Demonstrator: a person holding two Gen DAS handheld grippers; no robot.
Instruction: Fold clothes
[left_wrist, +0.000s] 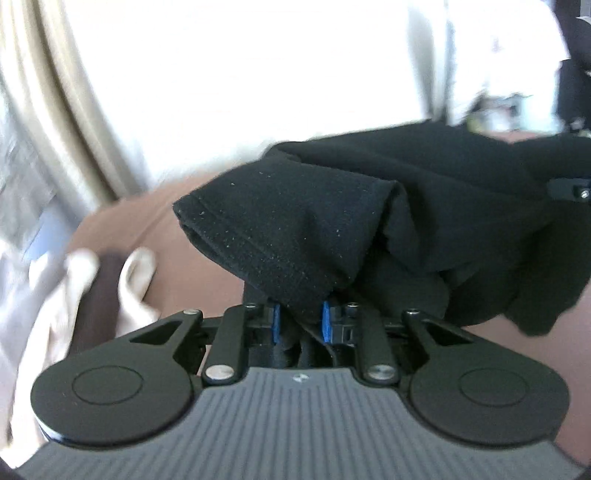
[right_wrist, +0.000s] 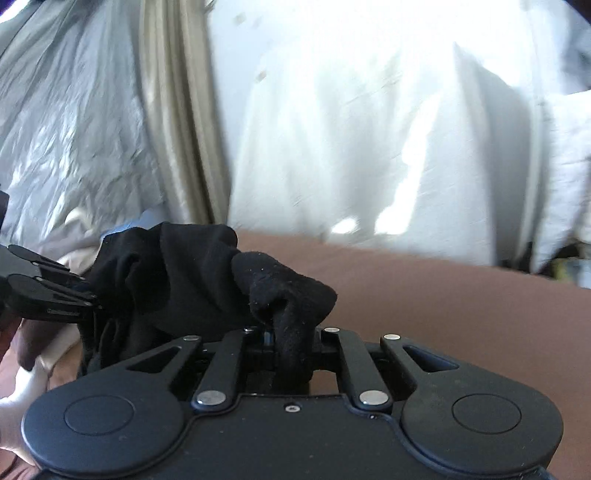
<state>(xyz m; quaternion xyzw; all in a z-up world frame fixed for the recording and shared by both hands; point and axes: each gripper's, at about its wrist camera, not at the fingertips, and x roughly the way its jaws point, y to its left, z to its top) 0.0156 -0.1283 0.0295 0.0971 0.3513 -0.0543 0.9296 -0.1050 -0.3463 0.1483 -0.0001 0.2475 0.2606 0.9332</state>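
Observation:
A black garment hangs bunched between both grippers above a brown surface. My left gripper is shut on a hemmed sleeve end of it, with the blue pads pinching the cloth. My right gripper is shut on another bunched edge of the same black garment. The left gripper also shows at the left edge of the right wrist view, with cloth stretched from it. The right gripper's tip shows at the right edge of the left wrist view.
Beige and white cloths lie at the left on the brown surface. Beige curtains and bright white sheeting hang behind. Dark clutter sits at the far right.

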